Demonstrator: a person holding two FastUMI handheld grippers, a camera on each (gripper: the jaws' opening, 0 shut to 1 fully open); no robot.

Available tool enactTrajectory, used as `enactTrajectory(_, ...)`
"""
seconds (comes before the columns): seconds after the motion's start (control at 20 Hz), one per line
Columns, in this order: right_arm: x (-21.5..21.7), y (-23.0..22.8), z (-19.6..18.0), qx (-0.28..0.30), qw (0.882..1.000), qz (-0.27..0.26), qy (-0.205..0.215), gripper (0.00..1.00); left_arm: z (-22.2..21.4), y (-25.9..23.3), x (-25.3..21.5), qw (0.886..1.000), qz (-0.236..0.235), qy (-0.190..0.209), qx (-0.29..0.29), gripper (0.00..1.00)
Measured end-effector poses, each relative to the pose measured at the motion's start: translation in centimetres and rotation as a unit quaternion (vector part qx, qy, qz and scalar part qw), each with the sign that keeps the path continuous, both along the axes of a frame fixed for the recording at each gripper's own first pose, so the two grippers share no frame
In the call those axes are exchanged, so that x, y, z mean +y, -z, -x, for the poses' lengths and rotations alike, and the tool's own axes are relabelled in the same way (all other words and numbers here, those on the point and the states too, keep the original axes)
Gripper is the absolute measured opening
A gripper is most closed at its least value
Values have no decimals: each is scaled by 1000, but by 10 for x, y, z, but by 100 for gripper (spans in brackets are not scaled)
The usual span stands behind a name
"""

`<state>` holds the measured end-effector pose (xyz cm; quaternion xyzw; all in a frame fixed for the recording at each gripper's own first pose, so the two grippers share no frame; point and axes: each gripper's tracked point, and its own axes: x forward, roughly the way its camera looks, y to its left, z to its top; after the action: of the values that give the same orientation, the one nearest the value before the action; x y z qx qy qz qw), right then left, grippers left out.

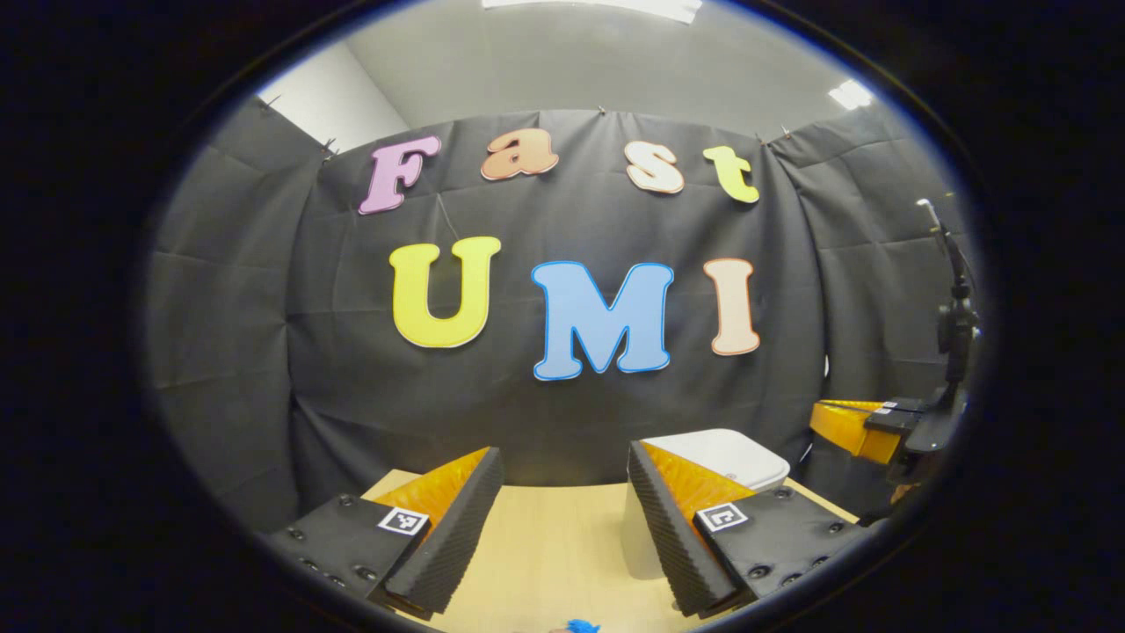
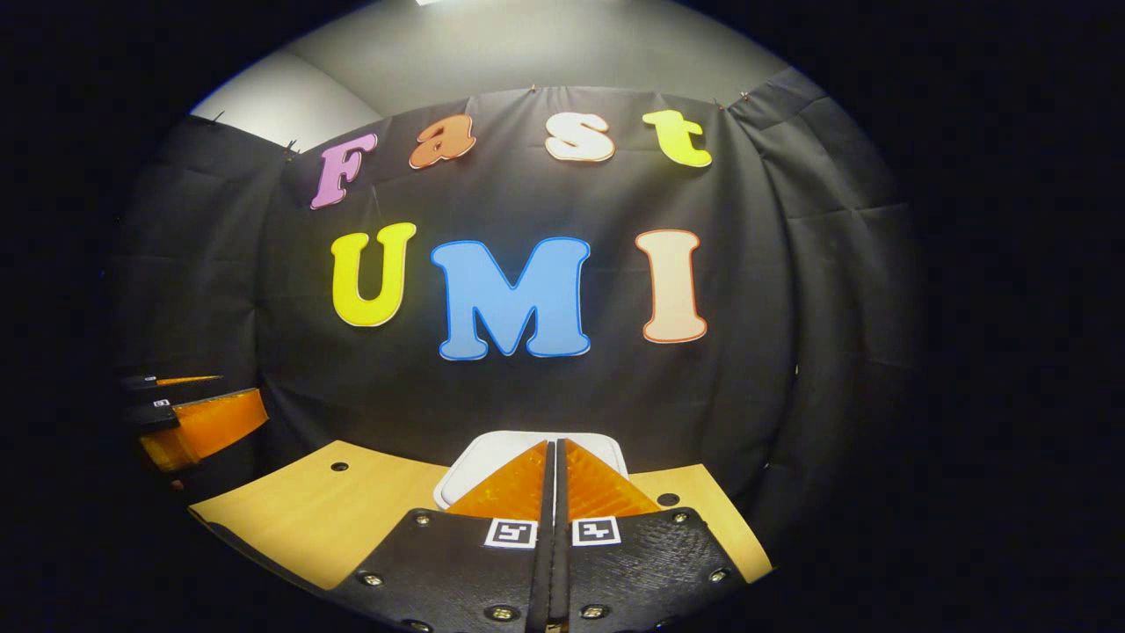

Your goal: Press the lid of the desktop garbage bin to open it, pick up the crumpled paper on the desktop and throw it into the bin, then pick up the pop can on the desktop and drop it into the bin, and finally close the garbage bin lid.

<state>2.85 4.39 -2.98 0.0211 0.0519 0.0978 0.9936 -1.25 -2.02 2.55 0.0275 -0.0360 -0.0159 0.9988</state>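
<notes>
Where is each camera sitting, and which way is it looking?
Left gripper view: rides on the left gripper, facing the booth's cloth wall over the wooden table; its own two fingers stand apart; the other gripper shows at the right.
Right gripper view: rides on the right gripper, facing the same wall; its fingers are closed together with nothing between them.
Both share the white bin, lid down, and the table.

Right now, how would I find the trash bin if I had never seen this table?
Start at the pale wooden table in front of the black cloth wall. Near its far edge, close to the cloth, stands the white plastic garbage bin with rounded corners, its flat lid down. It is the one white boxy thing on the table, just beyond the shut right tongs.
</notes>
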Motion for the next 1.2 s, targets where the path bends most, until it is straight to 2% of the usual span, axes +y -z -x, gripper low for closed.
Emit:
enactTrajectory(0.6, 23, 66, -58, 90, 995, 18, -29, 1, -1, 4, 15, 1000, 0, -16, 5, 95)
enactTrajectory(1.0, 33, 98, -63, 127, 991, 24, -39, 1, -7, 6, 20, 1000, 2, -25, 8, 95)
enactTrajectory(1.2, 33, 100, -63, 125, 991, 22, -40, 1, -11, 7, 19, 1000, 4, -26, 10, 95)
